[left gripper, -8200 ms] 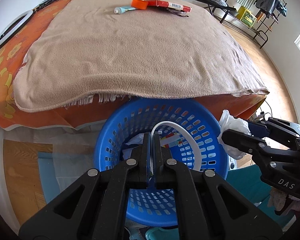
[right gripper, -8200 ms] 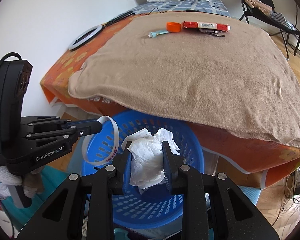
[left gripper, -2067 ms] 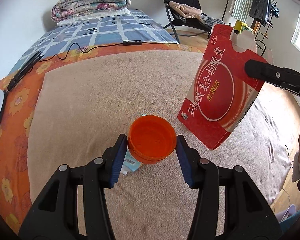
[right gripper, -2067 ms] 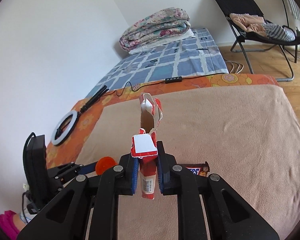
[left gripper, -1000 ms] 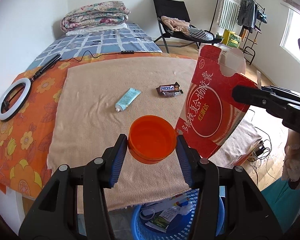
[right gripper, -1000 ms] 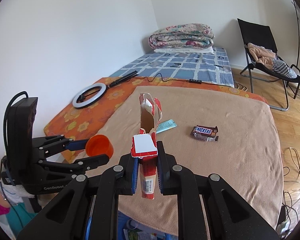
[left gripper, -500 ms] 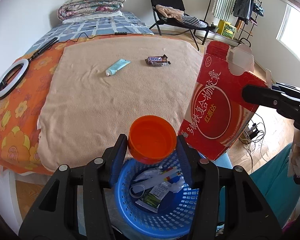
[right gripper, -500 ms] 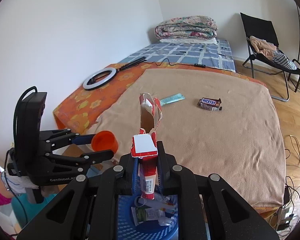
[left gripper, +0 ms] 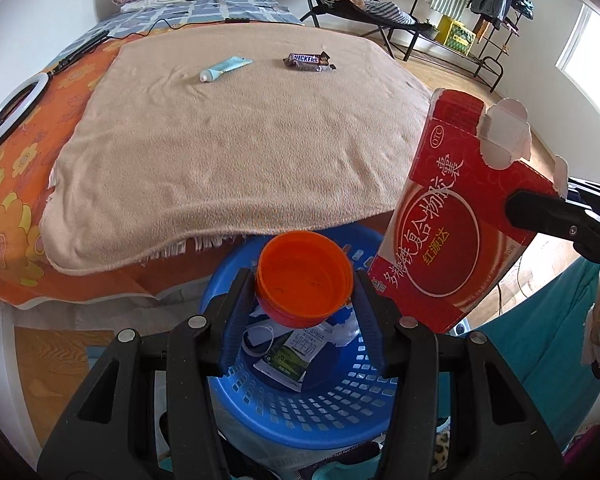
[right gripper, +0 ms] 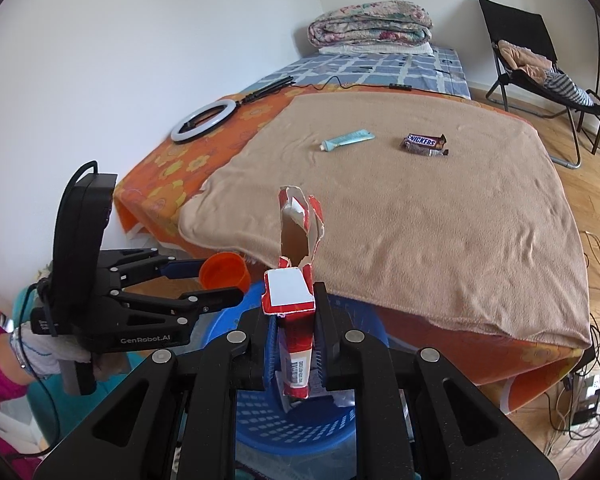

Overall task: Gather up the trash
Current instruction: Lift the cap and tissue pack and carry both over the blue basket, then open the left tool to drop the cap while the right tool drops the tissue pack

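Trash in two claws above the blue basket (left gripper: pixel 300 412): orange cup (left gripper: pixel 305 276) pinched by its sides in the left gripper (left gripper: pixel 305 280), mouth facing the camera, hanging over the basket's near rim; torn red carton (left gripper: pixel 456 216) clamped flat and upright in the right gripper (right gripper: pixel 294 324), jaws pressed nearly together on its thin edge, ragged open top pointing up, barcode end dipping toward the basket. Inside the basket, a milk pack (left gripper: pixel 296 354), a white ring and crumpled paper. Basket on the floor just below the near edge of the bed, tucked partly under the overhang of the beige blanket (left gripper: pixel 236 140). Near the blanket's far edge, a pale blue tube (right gripper: pixel 348 139) and a chocolate bar wrapper (right gripper: pixel 424 145), apart from each other. By the bed's left edge, on the orange flowered sheet (right gripper: pixel 168 168), a white ring light (right gripper: pixel 202 120). At the far end, folded quilts (right gripper: pixel 370 24). Left hand in a white glove (right gripper: pixel 48 354) with a pink sleeve around the left gripper's handle.
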Available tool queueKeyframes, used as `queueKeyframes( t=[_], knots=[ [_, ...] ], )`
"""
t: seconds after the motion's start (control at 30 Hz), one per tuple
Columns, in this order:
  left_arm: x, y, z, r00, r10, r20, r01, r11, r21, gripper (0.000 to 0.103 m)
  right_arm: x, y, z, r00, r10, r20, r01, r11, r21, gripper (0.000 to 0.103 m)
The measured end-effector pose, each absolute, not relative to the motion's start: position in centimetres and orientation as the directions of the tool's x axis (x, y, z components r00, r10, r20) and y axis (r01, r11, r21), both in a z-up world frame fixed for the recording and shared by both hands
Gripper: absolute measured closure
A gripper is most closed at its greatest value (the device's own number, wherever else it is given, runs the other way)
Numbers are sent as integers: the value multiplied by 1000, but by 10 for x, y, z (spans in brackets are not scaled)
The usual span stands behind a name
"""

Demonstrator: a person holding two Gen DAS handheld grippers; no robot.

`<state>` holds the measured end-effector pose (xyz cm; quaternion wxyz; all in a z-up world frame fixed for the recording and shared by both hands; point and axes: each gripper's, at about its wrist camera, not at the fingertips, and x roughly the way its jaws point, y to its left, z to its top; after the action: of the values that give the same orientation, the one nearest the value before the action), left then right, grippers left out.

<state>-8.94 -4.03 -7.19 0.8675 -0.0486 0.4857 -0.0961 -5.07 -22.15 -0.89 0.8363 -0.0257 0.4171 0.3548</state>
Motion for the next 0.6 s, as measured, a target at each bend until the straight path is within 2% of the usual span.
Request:
queueKeyframes(
  t=[0.6],
  knots=[
    [-92, -42, -112, 425, -198, -883, 93, 980, -175, 52, -67, -219, -57, 355, 525, -774, -579, 773, 259, 89]
  ],
)
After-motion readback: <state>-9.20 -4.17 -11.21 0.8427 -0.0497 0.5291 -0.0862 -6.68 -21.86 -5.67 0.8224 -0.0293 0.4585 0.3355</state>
